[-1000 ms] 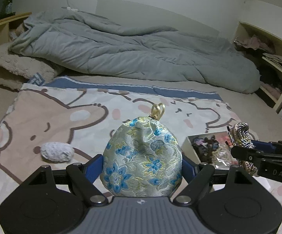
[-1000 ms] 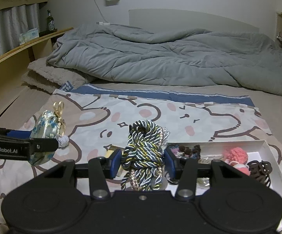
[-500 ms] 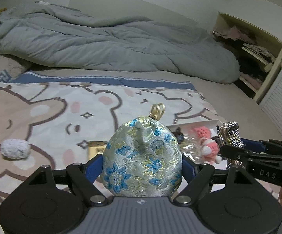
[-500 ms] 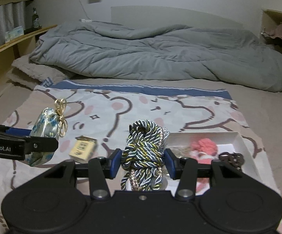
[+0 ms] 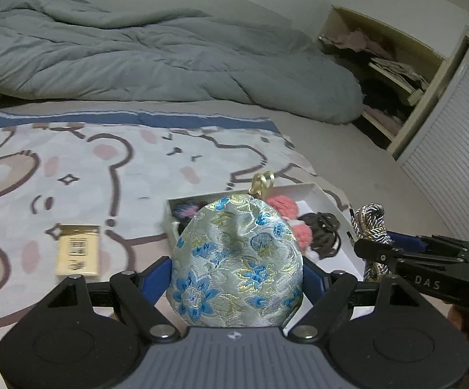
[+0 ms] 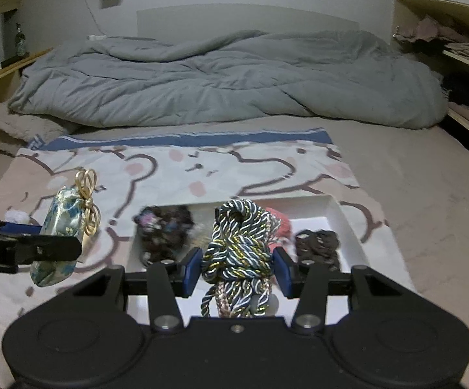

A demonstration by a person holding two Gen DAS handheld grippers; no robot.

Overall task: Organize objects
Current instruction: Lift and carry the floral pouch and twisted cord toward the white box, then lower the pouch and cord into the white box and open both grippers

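Observation:
My left gripper [image 5: 237,275] is shut on a silver-and-blue floral pouch [image 5: 237,259] with a gold knot on top, held above the near end of a white tray [image 5: 318,191]. The pouch also shows at the left of the right wrist view [image 6: 62,223]. My right gripper [image 6: 237,265] is shut on a bundle of twisted dark-blue, white and gold cord [image 6: 239,243], held over the tray [image 6: 338,207]. In the left wrist view the cord [image 5: 372,227] hangs right of the tray. The tray holds dark hair ties [image 6: 318,243], a pink fluffy item [image 5: 281,206] and a dark floral scrunchie [image 6: 164,227].
A small yellow packet [image 5: 78,249] lies on the bear-print blanket [image 5: 104,168] left of the tray. A white fluffy ball [image 6: 17,216] lies further left. A grey duvet [image 6: 218,77] is piled at the back. Open shelves [image 5: 390,74] stand at the right.
Both grippers have moved right with their loads. The tray now lies straight ahead in both views, and the pouch and cord hang over or beside it.

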